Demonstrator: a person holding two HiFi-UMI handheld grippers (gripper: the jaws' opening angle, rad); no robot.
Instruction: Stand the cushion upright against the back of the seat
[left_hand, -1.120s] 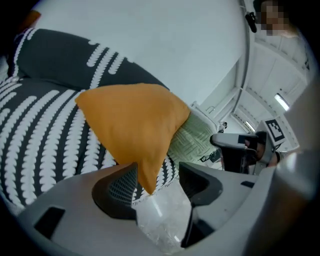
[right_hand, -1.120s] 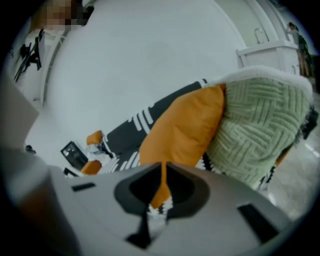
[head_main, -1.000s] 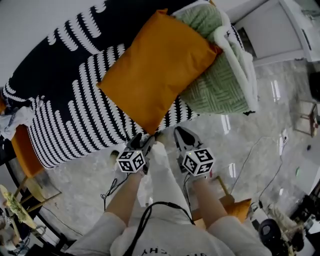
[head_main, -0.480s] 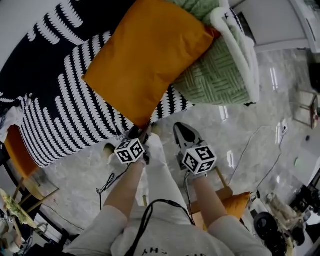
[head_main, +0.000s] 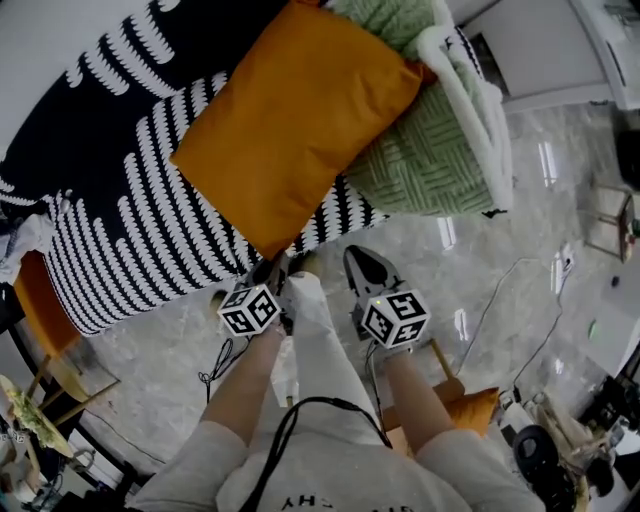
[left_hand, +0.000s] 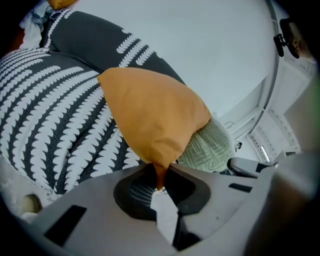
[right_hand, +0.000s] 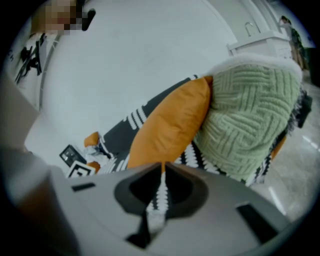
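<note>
The cushion (head_main: 290, 110) lies on the black-and-white sofa (head_main: 130, 230), its right side against a green blanket (head_main: 430, 150). The left gripper (head_main: 277, 268) has just been closing its jaws and now pinches the cushion's near corner. The right gripper (head_main: 360, 260), just beside it, is closed on nothing.

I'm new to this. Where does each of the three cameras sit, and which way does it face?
Head view: on the person's head, facing steeply down at the orange cushion on the striped sofa; forearms, left gripper and right gripper show.
Left gripper view: on the left gripper, along its jaws, just closed on the orange cushion's corner.
Right gripper view: on the right gripper, along its shut, empty jaws toward the green cushion.
All three share the orange cushion.
</note>
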